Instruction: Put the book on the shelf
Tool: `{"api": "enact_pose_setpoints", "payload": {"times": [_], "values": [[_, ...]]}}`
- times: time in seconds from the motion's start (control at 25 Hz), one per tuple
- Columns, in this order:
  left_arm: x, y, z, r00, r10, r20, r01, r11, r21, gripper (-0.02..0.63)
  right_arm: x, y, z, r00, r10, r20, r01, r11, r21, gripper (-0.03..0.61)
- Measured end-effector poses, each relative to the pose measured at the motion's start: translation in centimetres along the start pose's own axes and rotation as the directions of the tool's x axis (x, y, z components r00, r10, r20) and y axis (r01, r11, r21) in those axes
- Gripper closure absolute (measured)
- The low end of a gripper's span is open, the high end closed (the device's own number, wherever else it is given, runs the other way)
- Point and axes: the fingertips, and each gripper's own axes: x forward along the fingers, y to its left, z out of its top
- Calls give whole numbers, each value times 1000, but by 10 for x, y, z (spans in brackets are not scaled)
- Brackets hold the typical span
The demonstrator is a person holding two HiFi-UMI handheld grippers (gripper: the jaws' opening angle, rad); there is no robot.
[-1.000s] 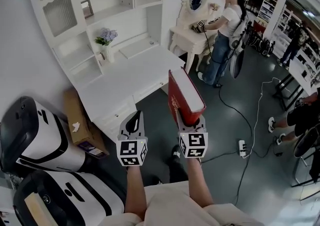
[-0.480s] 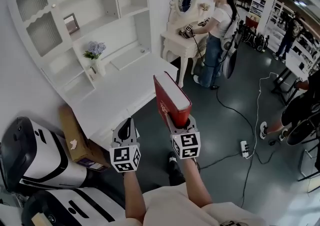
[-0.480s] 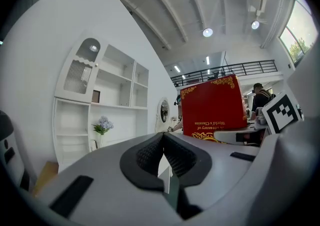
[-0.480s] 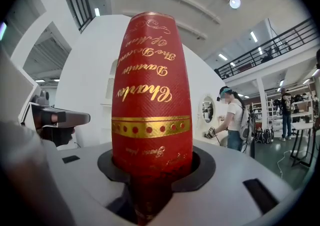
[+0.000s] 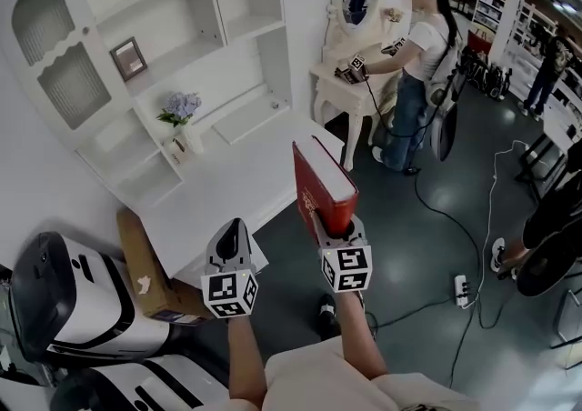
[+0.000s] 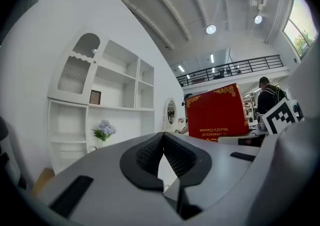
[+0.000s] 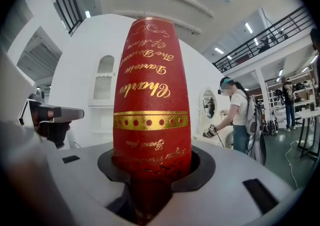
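Book (image 5: 315,189) upright, clamped in right tool (image 5: 333,224)

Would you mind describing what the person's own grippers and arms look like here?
The left gripper and right gripper are alike: smooth pale grey shells tapering forward, with black ribbed pads lining the fingers. Each carries a white cube printed with black square markers. No cables show. The forearms are sleeveless, and a cream top shows below.
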Motion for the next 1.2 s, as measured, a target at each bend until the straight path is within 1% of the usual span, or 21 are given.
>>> {"api": "enact_pose_setpoints", "payload": {"times": [0.28, 0.44, 0.56, 0.68, 0.8, 0.96, 1.2], "values": [[85, 3, 21, 999, 29, 15, -29, 999, 17, 597, 75, -40, 36, 998, 60, 30, -59, 998, -25, 380], [134, -4, 20, 999, 39, 11, -39, 998, 44, 597, 113, -71, 44, 996, 83, 43, -82, 996, -30, 380], [165, -9, 22, 999, 50, 20, -50, 998, 36, 597, 136, -91, 46, 994, 100, 36, -99, 994, -42, 380], [188, -11, 18, 999, 51, 18, -52, 998, 30, 597, 157, -107, 45, 994, 104, 33, -103, 994, -42, 380], [205, -8, 12, 998, 56, -4, -56, 998, 40, 597, 176, -118, 44, 994, 109, 24, -108, 993, -38, 380], [221, 8, 12, 996, 91, -15, -90, 995, 36, 597, 195, -126, 42, 993, 117, 3, -117, 993, -34, 382], [254, 36, 13, 992, 123, -2, -123, 992, 32, 597, 242, -132, 44, 991, 135, -6, -136, 990, -38, 382]]}}
